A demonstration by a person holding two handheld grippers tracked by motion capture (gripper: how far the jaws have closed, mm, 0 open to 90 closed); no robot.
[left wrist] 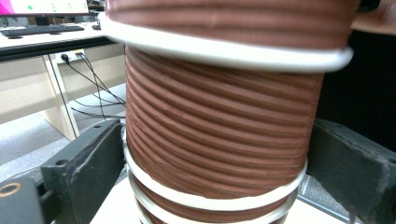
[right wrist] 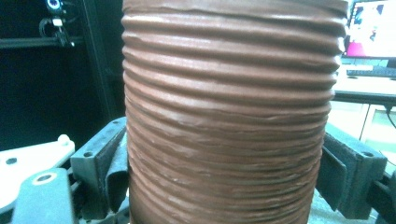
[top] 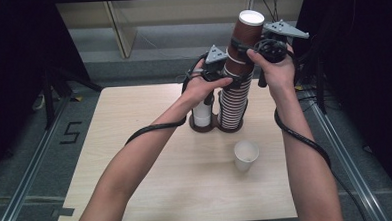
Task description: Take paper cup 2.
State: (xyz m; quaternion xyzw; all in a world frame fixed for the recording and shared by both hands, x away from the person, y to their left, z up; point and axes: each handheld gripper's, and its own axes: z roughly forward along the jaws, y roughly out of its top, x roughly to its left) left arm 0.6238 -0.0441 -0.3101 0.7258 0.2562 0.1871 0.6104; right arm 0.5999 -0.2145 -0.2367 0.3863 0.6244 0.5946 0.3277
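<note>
I have a tall stack of brown ribbed paper cups (top: 235,96) standing in a dark holder (top: 215,123) near the far edge of the surface (top: 152,192), a little right of its middle, with a shorter white stack (top: 202,114) just beside it on the left in the same holder. My left claw (top: 223,75) sits around the brown stack partway up; in the left gripper view its two black jaws stand at either side of a ribbed cup wall (left wrist: 219,140), close against it, though I cannot tell whether the pads truly press. My right claw (top: 245,47) is higher, around the topmost brown cup (top: 245,32), which leans slightly to the right above the stack with its white inside showing. In the right gripper view the jaws flank that cup's wall (right wrist: 229,116) at both sides and look to bear on it. A single white cup (top: 246,155) stands alone on the surface, nearer me, well apart from the holder.
</note>
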